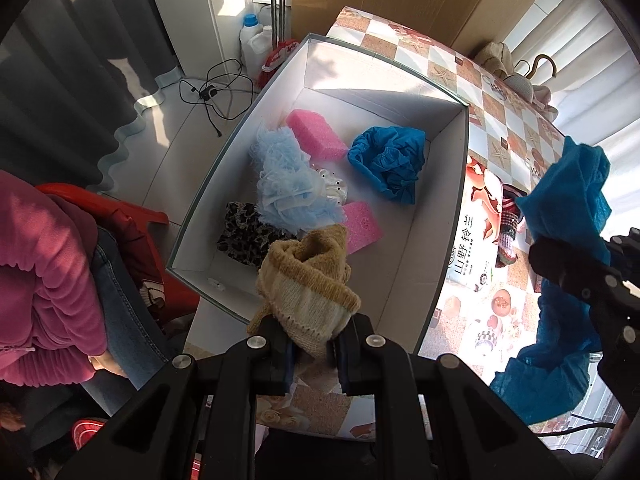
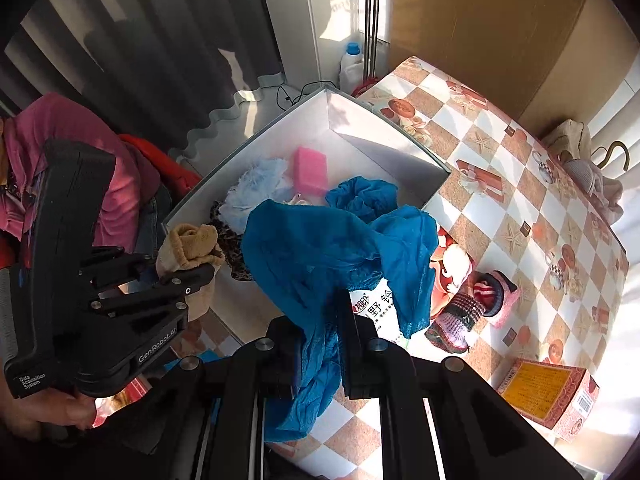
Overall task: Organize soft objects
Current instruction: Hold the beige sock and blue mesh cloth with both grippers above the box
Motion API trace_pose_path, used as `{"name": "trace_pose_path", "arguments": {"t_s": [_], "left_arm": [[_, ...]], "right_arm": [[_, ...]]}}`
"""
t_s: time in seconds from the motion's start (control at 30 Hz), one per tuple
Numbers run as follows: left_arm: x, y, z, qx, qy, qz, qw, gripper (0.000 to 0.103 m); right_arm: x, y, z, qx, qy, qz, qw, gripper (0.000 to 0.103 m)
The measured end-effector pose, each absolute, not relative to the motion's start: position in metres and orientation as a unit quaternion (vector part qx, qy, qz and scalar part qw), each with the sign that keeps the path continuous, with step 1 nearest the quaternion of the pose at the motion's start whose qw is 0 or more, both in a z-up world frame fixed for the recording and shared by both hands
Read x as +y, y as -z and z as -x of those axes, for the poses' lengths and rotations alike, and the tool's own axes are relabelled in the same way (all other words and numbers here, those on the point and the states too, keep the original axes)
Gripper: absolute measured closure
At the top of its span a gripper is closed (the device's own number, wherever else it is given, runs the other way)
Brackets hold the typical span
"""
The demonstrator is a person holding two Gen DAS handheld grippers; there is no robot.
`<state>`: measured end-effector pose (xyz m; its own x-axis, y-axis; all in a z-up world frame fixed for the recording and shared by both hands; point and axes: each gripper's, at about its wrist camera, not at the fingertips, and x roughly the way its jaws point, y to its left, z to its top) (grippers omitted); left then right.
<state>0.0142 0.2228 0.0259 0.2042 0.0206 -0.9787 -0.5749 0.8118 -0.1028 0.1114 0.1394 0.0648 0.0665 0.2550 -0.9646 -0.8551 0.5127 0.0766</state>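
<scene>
My left gripper [image 1: 312, 344] is shut on a tan knitted sock [image 1: 308, 280] and holds it over the near edge of the white box [image 1: 440, 216]. It also shows in the right wrist view [image 2: 188, 276] with the sock [image 2: 192, 246]. My right gripper [image 2: 320, 344] is shut on a blue cloth [image 2: 340, 256], held above the table beside the box [image 2: 360, 120]; the cloth also shows in the left wrist view [image 1: 568, 196]. In the box lie two pink sponges [image 1: 316, 140], a light blue frilly cloth [image 1: 288, 180], a blue cloth bundle [image 1: 388, 160] and a leopard-print item [image 1: 244, 236].
The table has a checkered cover [image 2: 520, 184]. On it lie a pink and red knitted item [image 2: 476, 300], a printed pack [image 1: 476, 248] by the box wall and a pink carton [image 2: 548, 396]. A person in pink [image 1: 44, 280] sits at the left. Bottles [image 1: 256, 36] and cables are on the floor.
</scene>
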Motion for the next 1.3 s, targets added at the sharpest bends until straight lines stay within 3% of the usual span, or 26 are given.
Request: {"name": "trace_pose_path", "arguments": {"t_s": [0.3,1.3], "left_arm": [[0.242,-0.023,0.006,0.586,-0.235,0.266,0.729,0.085],[0.251,-0.01,-0.024,0.613,-0.195,0.229,0.73,0.085]], "right_arm": [[0.171,-0.063,-0.104,0.531,-0.437,0.309,0.657,0.088],[0.197,-0.057,-0.138,0.535,-0.41,0.297,0.676,0.088]]}}
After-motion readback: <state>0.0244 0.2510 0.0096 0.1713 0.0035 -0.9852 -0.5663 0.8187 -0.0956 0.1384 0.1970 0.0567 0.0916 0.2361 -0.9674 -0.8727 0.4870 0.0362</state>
